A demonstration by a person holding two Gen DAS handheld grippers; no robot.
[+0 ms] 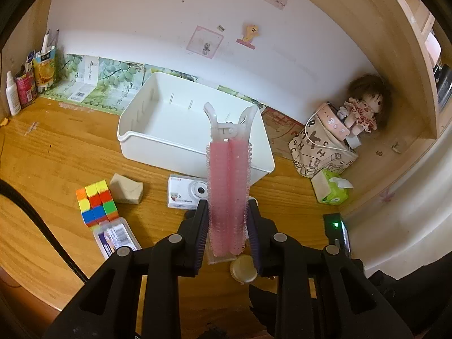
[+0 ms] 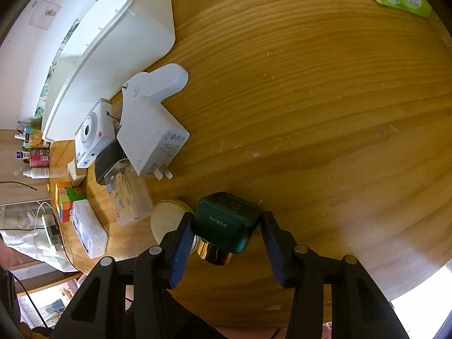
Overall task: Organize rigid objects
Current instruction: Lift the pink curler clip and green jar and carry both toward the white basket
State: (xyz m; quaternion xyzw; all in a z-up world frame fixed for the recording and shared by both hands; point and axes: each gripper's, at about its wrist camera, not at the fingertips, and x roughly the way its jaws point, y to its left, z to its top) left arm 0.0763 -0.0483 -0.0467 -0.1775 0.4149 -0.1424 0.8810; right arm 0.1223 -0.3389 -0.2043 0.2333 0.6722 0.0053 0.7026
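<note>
My left jaws (image 1: 227, 220) clench a pink hair clip (image 1: 228, 186); right jaws (image 2: 226, 226), released, straddle a green bottle (image 2: 226, 221) that may topple.

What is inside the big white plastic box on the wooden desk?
The white plastic box looks empty: only its bare floor and slotted walls show. The pink hair-roller clip held in front hides its right near corner, so anything there cannot be seen.

Letters — C, H, U, M, R — dot the canvas bag (image 1: 319, 147); other print stays illegible.
</note>
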